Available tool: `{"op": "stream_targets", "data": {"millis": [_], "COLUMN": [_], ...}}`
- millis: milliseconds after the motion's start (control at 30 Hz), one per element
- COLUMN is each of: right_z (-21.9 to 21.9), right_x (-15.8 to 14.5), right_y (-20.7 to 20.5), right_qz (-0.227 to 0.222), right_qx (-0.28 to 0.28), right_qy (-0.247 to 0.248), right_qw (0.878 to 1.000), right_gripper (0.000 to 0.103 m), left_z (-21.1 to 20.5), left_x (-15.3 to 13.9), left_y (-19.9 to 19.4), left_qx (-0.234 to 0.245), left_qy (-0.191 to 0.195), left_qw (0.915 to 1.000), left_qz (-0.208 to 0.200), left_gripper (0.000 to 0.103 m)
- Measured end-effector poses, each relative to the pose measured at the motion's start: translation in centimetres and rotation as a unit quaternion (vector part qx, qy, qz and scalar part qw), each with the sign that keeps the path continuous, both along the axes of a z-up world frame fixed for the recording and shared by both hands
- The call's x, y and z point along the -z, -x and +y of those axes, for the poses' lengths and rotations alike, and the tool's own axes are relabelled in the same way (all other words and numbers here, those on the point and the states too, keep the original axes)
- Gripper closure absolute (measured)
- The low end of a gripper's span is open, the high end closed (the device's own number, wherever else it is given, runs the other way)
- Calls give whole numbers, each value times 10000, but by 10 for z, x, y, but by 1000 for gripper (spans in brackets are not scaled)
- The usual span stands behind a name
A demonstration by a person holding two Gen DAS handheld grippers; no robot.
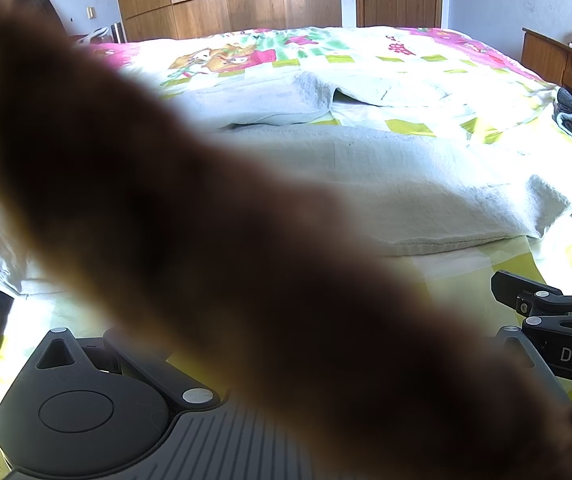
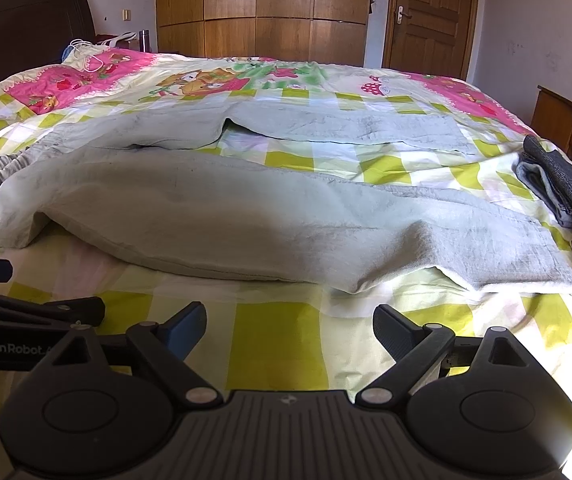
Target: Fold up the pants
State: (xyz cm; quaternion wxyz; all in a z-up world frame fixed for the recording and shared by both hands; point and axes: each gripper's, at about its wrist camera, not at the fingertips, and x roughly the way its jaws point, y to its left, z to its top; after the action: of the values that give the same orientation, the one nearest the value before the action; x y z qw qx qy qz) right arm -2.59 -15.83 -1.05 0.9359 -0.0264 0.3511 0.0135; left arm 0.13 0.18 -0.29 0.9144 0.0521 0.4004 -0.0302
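Pale grey-white pants (image 2: 245,216) lie spread across the bed, waist at the left, two legs running right; they also show in the left wrist view (image 1: 386,184). My right gripper (image 2: 290,332) is open and empty, low over the sheet just in front of the near leg. In the left wrist view a blurred brown shape (image 1: 205,220), very close to the lens, covers most of the frame and hides my left gripper's fingers. The right gripper (image 1: 534,280) shows at the right edge of the left wrist view. The left gripper (image 2: 37,300) shows at the left edge of the right wrist view.
The bed carries a yellow-green checked sheet (image 2: 277,344) with pink cartoon prints. A folded dark grey garment (image 2: 562,184) lies at the bed's right edge. A dark headboard (image 2: 25,28) stands at the left, a wardrobe (image 2: 261,12) and door (image 2: 430,12) behind, and a wooden shelf (image 2: 566,128) at the right.
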Motion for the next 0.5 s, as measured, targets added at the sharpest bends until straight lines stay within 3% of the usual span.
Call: {"op": "stream_targets", "data": {"millis": [233,500], "right_z": [1,12], "right_x": [0,-13], "right_y": [0,-8], "right_qz": [-10,-159], "right_qx": [-14,-358], "right_qy": [7,97], "right_qw": [10000,9992], "right_gripper": [2,3], "left_z": [2,12], "left_x": [1,-10], "left_y": [-1,-5], "left_qx": [-2,88], "left_qy": [83,-2], "left_qw": [9999,9998], "left_qz": [59,-168], "left_gripper": [0,0]}}
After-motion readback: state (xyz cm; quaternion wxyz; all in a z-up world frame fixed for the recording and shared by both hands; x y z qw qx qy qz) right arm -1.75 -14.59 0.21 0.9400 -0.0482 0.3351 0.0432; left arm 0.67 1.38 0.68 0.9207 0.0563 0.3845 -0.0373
